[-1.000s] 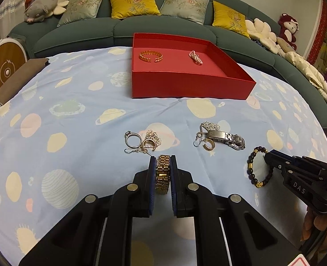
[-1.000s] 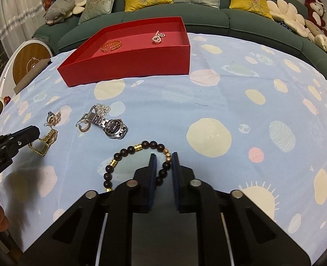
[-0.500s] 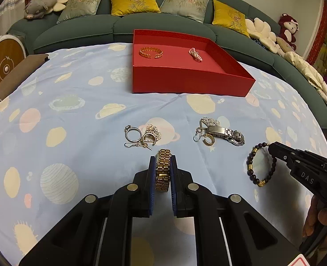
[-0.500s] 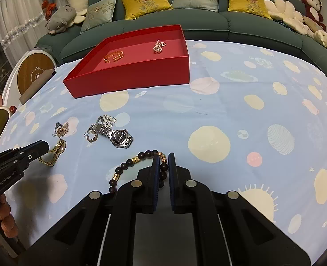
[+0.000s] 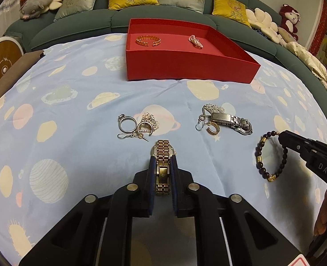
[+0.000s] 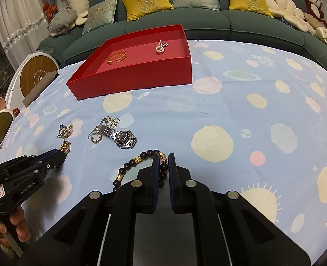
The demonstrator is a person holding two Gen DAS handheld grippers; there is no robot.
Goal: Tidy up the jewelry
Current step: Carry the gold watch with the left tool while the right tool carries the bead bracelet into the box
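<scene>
My left gripper (image 5: 162, 161) is shut on a gold watch (image 5: 162, 166) and holds it just above the blue cloth. My right gripper (image 6: 163, 158) is shut on a dark bead bracelet (image 6: 132, 163) with gold beads; it also shows in the left wrist view (image 5: 269, 155). A red box (image 5: 185, 51) at the back holds a gold bangle (image 5: 147, 40) and a pink pearl piece (image 5: 194, 41). On the cloth lie a silver watch (image 5: 232, 120) with a gold ring and chain, and a cluster of rings and earrings (image 5: 139, 125).
A green sofa (image 5: 74, 22) with cushions and plush toys curves behind the table. A round wooden disc (image 5: 1, 66) and a brown board (image 5: 14, 75) sit at the left edge. Sunglasses (image 6: 2, 126) lie at the far left in the right wrist view.
Both grippers have risen and pulled back a little from the cloth, each with its piece. The right jaws closed onto the bead bracelet and lifted its near side.
</scene>
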